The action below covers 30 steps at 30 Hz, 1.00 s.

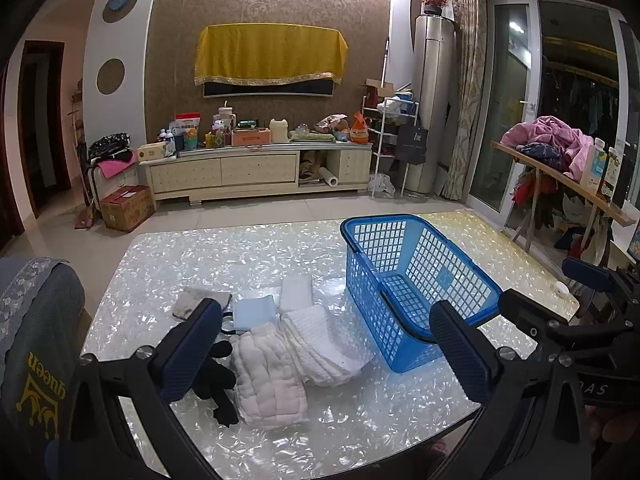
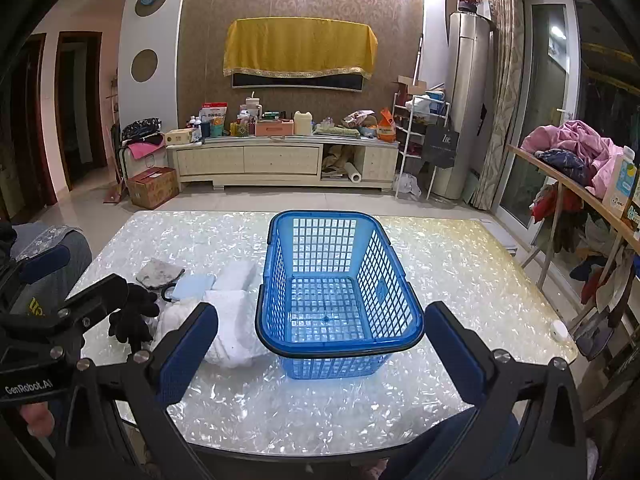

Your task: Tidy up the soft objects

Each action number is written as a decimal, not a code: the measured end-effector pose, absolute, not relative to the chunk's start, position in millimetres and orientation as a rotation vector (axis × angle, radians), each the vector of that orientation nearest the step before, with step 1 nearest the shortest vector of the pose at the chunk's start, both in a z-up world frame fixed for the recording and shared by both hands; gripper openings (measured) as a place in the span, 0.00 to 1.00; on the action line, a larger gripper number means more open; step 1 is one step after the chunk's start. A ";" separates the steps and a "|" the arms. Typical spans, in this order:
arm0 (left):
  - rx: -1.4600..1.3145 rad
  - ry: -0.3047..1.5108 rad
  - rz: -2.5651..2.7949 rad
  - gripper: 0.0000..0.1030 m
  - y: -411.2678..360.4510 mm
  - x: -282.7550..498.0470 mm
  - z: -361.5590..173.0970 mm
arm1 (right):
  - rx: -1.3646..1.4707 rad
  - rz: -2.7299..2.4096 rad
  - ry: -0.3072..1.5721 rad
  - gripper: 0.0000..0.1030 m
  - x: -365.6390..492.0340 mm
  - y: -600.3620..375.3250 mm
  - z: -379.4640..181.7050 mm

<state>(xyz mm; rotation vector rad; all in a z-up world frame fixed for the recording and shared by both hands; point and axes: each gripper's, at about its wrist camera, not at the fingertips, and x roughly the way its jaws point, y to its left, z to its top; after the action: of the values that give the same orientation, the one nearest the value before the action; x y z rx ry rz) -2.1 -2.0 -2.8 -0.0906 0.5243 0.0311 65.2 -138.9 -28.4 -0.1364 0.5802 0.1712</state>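
Both claws spread wide, nothing between the fingers. Left claw hangs over the near-left part of the bench, angled down at the cloth pile. Right claw hangs over the near edge, lined up with the blue basket, which shows between its fingers but untouched.

Basket stands upright on the bench, right of the cloths, nothing inside. Its left wall sits just beside the white waffle-weave towel; contact not resolvable.

Soft items all on the bench, left of the basket:
- quilted white cloth, nearest, overlapping the waffle towel's left edge
- black glove, touching the quilted cloth's left side, partly hidden behind the left claw's left finger
- light-blue folded cloth behind the quilted one
- small white folded cloth further back, next to the blue one
- grey mottled cloth at far left of the group

Small white round object near the bench's right edge, well apart from everything.
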 end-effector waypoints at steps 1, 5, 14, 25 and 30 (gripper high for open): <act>-0.090 0.524 0.031 1.00 -1.9 -2.2 -3.1 | -0.137 0.171 0.579 1.00 64.6 -139.0 -28.2; -0.091 0.526 0.031 1.00 -2.0 -2.2 -2.9 | -0.136 0.170 0.580 1.00 64.5 -139.8 -28.5; -0.087 0.526 0.035 1.00 -3.4 -3.2 -4.0 | -0.135 0.171 0.582 1.00 64.2 -140.8 -27.8; -0.086 0.530 0.032 1.00 -4.0 -4.4 -3.6 | -0.134 0.167 0.584 1.00 63.0 -140.7 -28.3; -0.083 0.532 0.032 1.00 -3.4 -4.7 -4.8 | -0.134 0.165 0.585 1.00 62.2 -140.9 -28.5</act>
<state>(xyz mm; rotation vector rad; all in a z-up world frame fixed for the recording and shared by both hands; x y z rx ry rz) -4.7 -3.4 -4.8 -0.0833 0.5320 0.0315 62.2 -140.9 -28.5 -0.1337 0.5845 0.1655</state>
